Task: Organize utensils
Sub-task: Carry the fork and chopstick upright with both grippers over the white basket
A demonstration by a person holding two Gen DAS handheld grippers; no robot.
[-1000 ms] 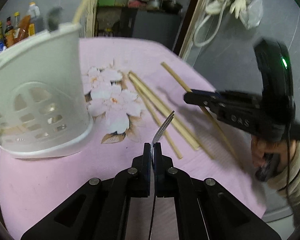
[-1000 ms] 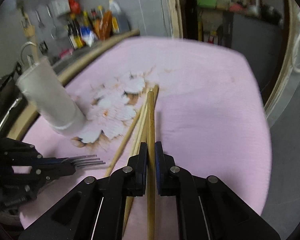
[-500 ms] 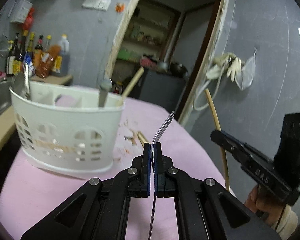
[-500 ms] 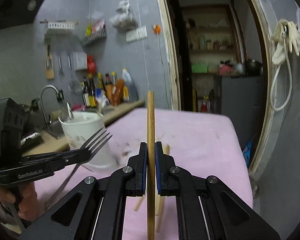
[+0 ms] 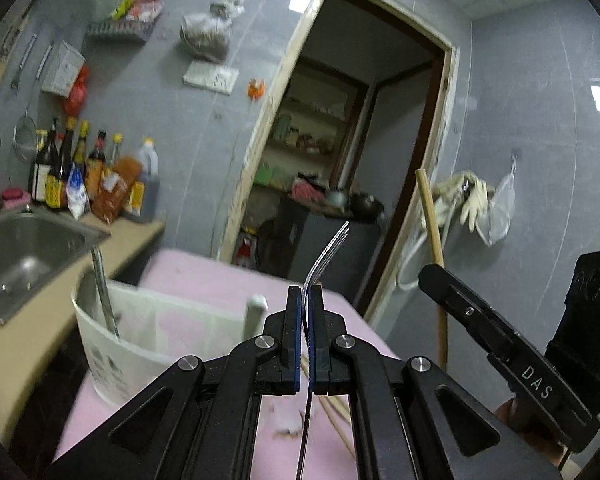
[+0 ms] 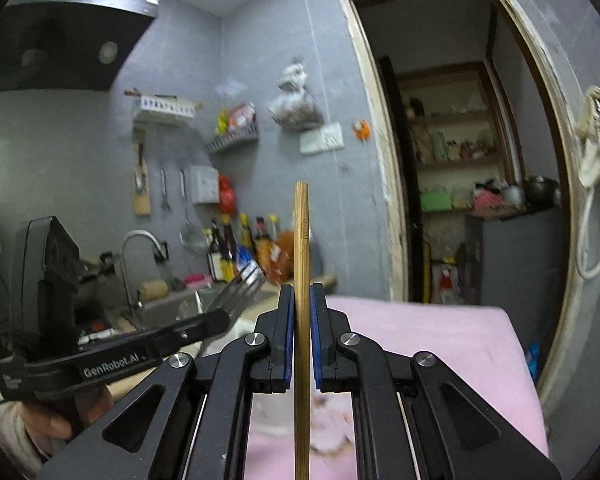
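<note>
Two utensils are lifted now: my left gripper (image 5: 305,312) clamps a fork (image 5: 327,249), my right gripper (image 6: 299,312) clamps a chopstick (image 6: 301,240). Next, I think, each must go down into the white holder (image 5: 140,336) at near left, where one metal utensil (image 5: 103,292) stands already.

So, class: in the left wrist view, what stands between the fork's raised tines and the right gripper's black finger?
A chopstick, upright in the right gripper, stands between it and the fork; the left wrist view shows this.
</note>
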